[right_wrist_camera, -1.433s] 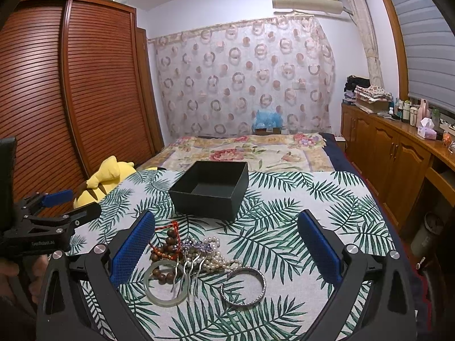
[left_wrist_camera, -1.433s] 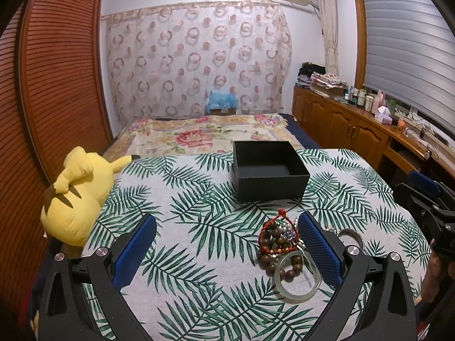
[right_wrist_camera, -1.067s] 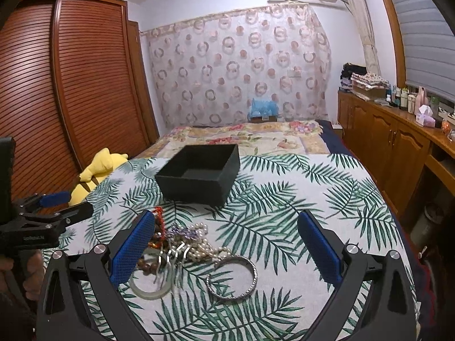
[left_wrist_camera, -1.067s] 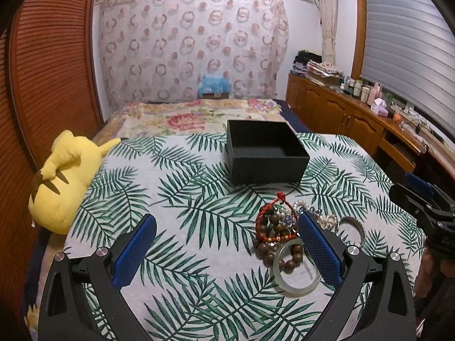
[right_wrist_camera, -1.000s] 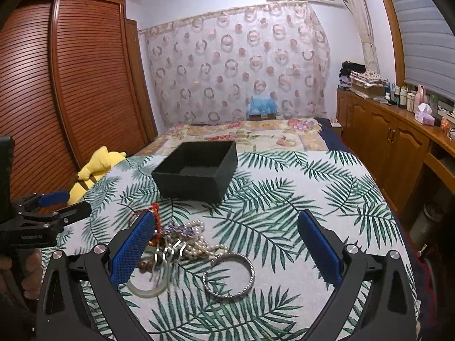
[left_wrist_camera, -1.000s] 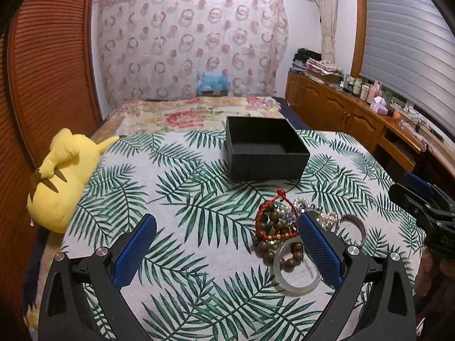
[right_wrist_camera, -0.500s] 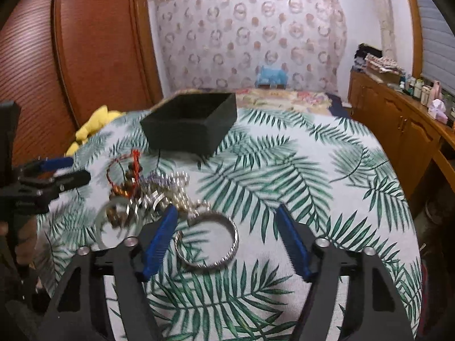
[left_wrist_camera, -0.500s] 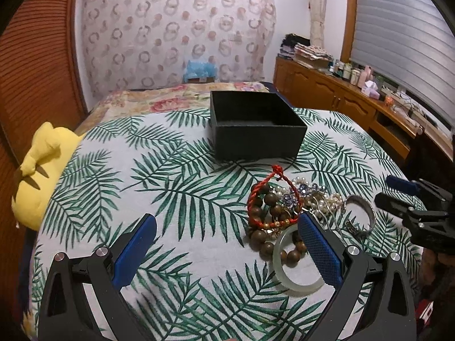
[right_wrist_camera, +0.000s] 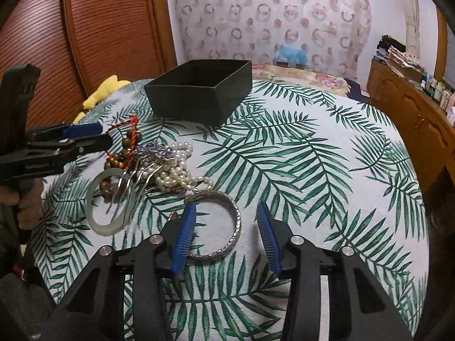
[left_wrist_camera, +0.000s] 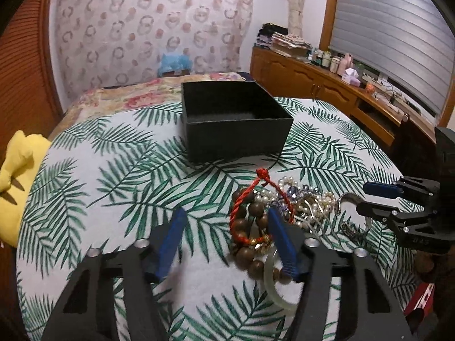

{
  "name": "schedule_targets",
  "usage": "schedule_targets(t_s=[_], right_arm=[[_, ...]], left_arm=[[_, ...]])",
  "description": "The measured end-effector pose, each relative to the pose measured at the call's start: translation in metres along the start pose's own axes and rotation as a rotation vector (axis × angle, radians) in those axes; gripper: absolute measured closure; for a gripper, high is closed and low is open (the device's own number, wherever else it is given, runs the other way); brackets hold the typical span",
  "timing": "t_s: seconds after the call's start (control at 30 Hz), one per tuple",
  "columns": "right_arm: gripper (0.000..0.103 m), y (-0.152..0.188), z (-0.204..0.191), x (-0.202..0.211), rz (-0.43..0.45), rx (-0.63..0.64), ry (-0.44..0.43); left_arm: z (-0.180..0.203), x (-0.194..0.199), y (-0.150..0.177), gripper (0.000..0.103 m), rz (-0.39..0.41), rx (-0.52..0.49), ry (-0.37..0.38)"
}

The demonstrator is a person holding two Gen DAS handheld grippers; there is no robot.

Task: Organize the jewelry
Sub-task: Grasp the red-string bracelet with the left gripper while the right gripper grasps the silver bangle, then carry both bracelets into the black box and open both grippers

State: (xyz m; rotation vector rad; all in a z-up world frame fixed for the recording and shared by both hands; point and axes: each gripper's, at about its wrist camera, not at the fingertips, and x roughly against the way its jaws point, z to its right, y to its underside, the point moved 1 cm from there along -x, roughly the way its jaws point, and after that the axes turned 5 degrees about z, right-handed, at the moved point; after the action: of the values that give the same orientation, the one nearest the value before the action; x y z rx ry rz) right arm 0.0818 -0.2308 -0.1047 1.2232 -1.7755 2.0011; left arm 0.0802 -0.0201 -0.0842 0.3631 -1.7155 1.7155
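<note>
Now the pick-up step begins: the half-open, empty right gripper [right_wrist_camera: 226, 221] straddles the silver sparkling bangle [right_wrist_camera: 219, 224] on the counter; next it must clench, then carry to the black square box [right_wrist_camera: 202, 91] ahead. The left gripper [left_wrist_camera: 224, 227] is released too.

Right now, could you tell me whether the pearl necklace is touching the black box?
Apart. The right wrist view shows patterned cloth between the pearl necklace and the black box.
</note>
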Motion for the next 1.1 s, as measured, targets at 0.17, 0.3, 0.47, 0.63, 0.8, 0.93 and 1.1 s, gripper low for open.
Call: schedule_targets(t_s=[0.17, 0.3, 0.47, 0.63, 0.8, 0.93, 1.1], right_arm=[[0.060, -0.001, -0.001, 0.000, -0.005, 0.001, 0.003], [0.060, -0.001, -0.001, -0.005, -0.022, 0.009, 0.007], [0.063, 0.001, -0.001, -0.011, -0.053, 0.026, 0.008], [0.074, 0.002, 0.002, -0.011, -0.056, 0.023, 0.013], [0.095, 0.001, 0.006, -0.012, -0.057, 0.025, 0.015], [0.097, 0.001, 0.009, -0.010, -0.052, 0.015, 0.010], [0.097, -0.008, 0.010, -0.002, -0.022, 0.027, 0.027]], left_arm=[[-0.004, -0.011, -0.005, 0.054, -0.012, 0.010, 0.003], [-0.006, -0.013, -0.006, 0.070, -0.019, 0.021, 0.033], [-0.003, -0.009, -0.009, 0.100, -0.005, 0.010, 0.069], [0.002, 0.004, -0.020, 0.100, 0.039, -0.005, 0.075], [0.006, 0.016, -0.030, 0.100, 0.084, -0.025, 0.060], [0.003, 0.018, -0.040, 0.100, 0.094, -0.021, 0.057], [0.002, 0.013, -0.057, 0.100, 0.117, -0.023, 0.054]])
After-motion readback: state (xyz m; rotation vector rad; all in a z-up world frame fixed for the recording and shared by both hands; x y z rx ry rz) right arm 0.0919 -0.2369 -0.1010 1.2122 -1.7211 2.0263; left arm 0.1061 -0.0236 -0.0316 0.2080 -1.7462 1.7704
